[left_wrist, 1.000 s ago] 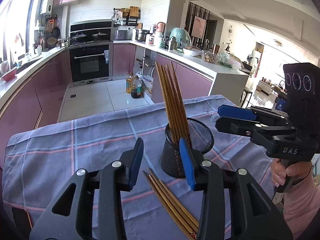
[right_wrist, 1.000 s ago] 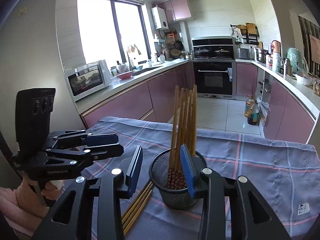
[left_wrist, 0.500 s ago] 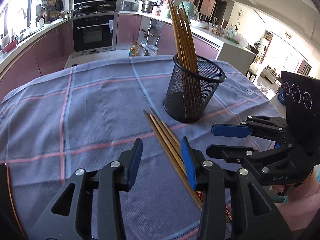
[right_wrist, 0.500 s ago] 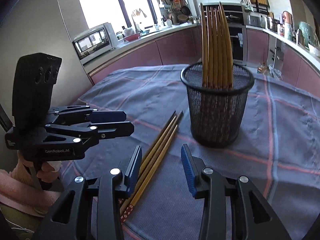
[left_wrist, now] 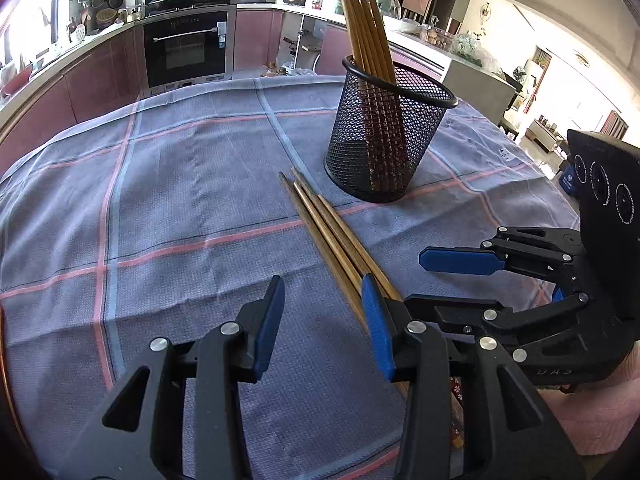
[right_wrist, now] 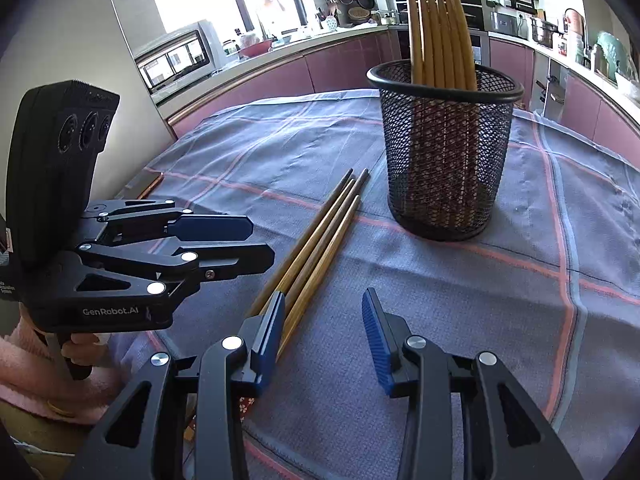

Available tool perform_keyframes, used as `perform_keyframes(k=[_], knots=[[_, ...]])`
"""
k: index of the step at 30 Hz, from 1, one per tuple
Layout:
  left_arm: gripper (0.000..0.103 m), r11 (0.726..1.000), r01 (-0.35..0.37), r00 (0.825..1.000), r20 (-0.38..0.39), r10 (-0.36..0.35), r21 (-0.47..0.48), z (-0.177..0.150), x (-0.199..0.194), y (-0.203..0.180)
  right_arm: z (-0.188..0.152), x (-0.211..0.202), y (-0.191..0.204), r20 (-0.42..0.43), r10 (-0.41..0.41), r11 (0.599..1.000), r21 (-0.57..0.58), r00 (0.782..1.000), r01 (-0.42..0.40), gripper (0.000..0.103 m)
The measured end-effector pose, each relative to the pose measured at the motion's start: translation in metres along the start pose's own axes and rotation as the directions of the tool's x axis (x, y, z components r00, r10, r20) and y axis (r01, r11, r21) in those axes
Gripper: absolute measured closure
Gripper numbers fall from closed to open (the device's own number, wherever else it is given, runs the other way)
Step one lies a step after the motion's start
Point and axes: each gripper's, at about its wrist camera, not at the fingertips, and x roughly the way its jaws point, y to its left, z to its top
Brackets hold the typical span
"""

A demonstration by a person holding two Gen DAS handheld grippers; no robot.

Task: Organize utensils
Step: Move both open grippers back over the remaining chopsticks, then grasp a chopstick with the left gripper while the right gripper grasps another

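While both tongs, left gripper (left_wrist: 322,312) and right gripper (right_wrist: 323,326), hover released, loose chopsticks (left_wrist: 328,232) await pickup; next move: grasp one, drop into mesh holder (left_wrist: 390,136).

Cloth (left_wrist: 180,184): grey-blue, plaid of pink and pale blue lines. Cup (left_wrist: 384,140): black mesh. Chopsticks (left_wrist: 332,236) on cloth: golden brown, dark tips, red floral ends near. Grippers (left_wrist: 322,328) (right_wrist: 324,332): black, blue pads. Far cabinets (left_wrist: 96,80): mauve. Sleeve (right_wrist: 24,364): pink.
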Motion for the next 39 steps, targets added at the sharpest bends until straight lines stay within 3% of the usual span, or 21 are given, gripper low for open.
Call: perform_keyframes(k=[8,21,31,39], knots=[[0.063,1.000,-0.007,1.000,-0.010,0.007,0.005,-0.003,0.004,-0.002,0.003,0.004,0.004,-0.007,-0.037,0.999,-0.026,0.999,0.037,0.065],[0.063,1.000,-0.019,1.000,-0.016,0.019,0.017,-0.003,0.011,-0.003,0.010,0.010,-0.004,-0.006,-0.058,0.998,0.004,0.998,0.058,0.083],[0.063,0.999,-0.035,0.999,-0.014,0.035,0.030,-0.001,0.017,-0.004,0.014,0.014,-0.004,-0.001,-0.053,0.998,0.020,0.999,0.053,0.084],[0.073,0.999,-0.032,0.999,-0.018,0.033,0.041,-0.003,0.016,-0.005,0.015,0.016,-0.006,0.000,-0.056,0.998,0.026,0.998,0.056,0.086]])
